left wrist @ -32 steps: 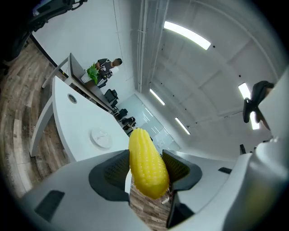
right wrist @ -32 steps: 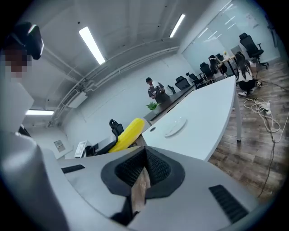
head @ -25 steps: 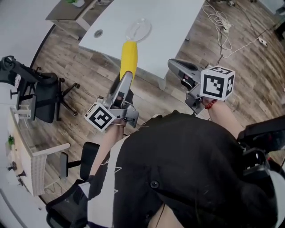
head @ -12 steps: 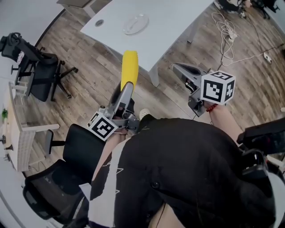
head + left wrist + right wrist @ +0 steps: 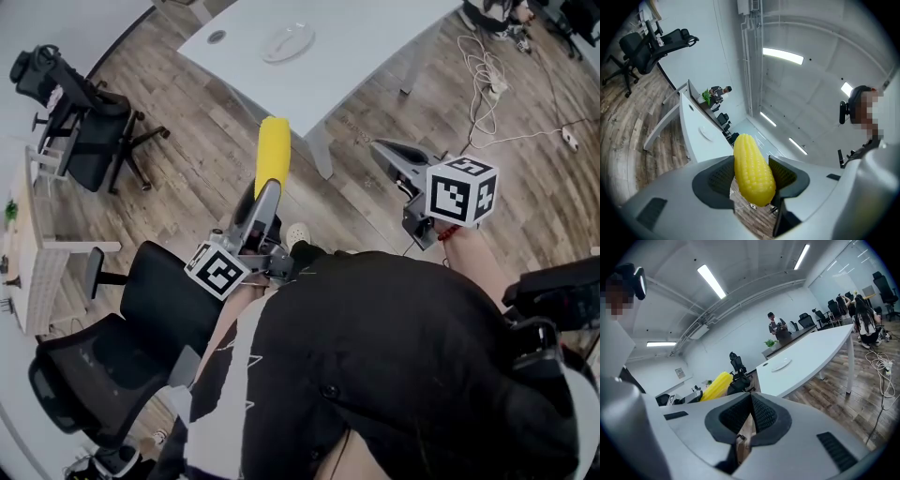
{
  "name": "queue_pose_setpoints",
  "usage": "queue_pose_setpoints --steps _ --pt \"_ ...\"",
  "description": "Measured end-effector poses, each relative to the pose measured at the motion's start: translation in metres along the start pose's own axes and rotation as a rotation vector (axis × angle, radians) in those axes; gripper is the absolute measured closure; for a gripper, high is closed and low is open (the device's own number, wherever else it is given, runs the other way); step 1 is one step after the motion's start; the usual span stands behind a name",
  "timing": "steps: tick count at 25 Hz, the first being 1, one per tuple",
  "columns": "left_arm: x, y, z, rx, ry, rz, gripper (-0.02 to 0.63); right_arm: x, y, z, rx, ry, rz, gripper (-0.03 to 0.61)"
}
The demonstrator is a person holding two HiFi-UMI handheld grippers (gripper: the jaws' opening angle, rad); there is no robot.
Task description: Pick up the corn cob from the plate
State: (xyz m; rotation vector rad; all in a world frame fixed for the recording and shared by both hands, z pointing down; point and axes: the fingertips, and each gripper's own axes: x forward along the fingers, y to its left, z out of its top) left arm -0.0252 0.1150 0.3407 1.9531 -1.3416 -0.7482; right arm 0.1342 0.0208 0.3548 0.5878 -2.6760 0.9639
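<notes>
The left gripper, held out level from the person's chest, clamps the yellow corn cob above the wooden floor, short of the white table's near edge. The right gripper, jaws together, tilts slightly downward. The plate sits near the table's left end.

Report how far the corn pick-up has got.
Done: the yellow corn cob is off the clear oval plate, which sits bare on the white table. In hand: the left gripper clamps the cob by one end, out over the wooden floor; the right gripper is shut on nothing. Left: nothing of the pick-up itself, as far as can be seen.
</notes>
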Motion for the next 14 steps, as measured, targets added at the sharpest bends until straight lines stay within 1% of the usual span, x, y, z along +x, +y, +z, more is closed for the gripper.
queue_pose_setpoints --steps 5,14 --pt "-0.002 -0.002 0.001 0.011 -0.020 0.019 0.380 -0.005 -0.002 -0.002 -0.042 0.022 -0.002 0.563" --pt "0.011 -0.007 0.009 0.039 -0.018 0.010 0.380 -0.014 -0.007 0.008 -0.041 -0.002 -0.004 0.563"
